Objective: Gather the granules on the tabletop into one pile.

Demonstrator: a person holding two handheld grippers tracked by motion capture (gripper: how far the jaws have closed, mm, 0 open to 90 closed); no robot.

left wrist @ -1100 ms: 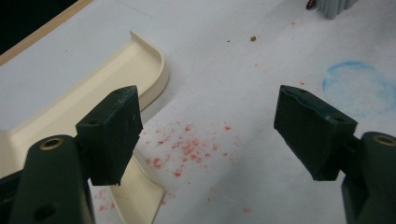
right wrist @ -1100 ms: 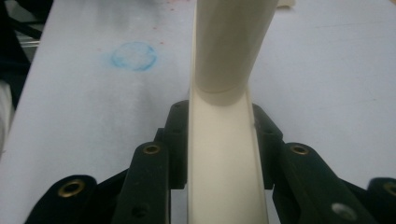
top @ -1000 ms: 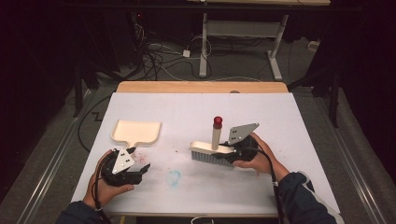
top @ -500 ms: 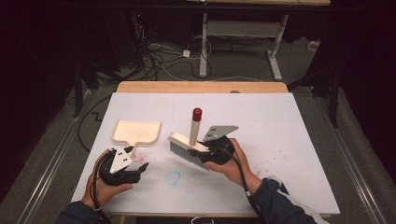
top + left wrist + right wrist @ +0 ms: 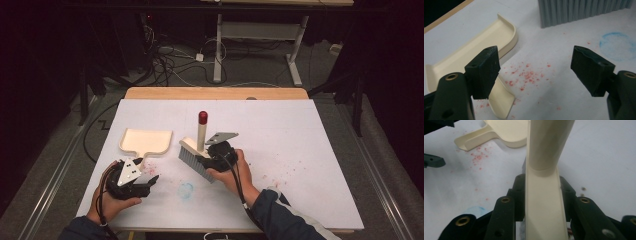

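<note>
We judge the main risk to be scattering: the red crumbs (image 5: pixel 526 76) lie loose on the white desk (image 5: pixel 310 150) just beside the dustpan (image 5: pixel 147 141), and a fast or tilted stroke of the brush (image 5: pixel 196 159) could flick them past the pan's lip or smear them toward the blue ring mark (image 5: pixel 185 190). The pan itself rests free on the desk, so a push from the bristles could slide it away unless we steady it. Our left hand-held gripper (image 5: pixel 145 183) has its jaws spread wide with nothing between them, hovering low over the crumbs, with the pan's handle (image 5: pixel 501 100) just under and beside one jaw. Our right hand-held gripper (image 5: pixel 541 195) pinches the brush by its cream back, with the red-capped handle (image 5: pixel 202 131) standing up; the bristles sit near the pan's right side, close to the left gripper but apart from it.
</note>
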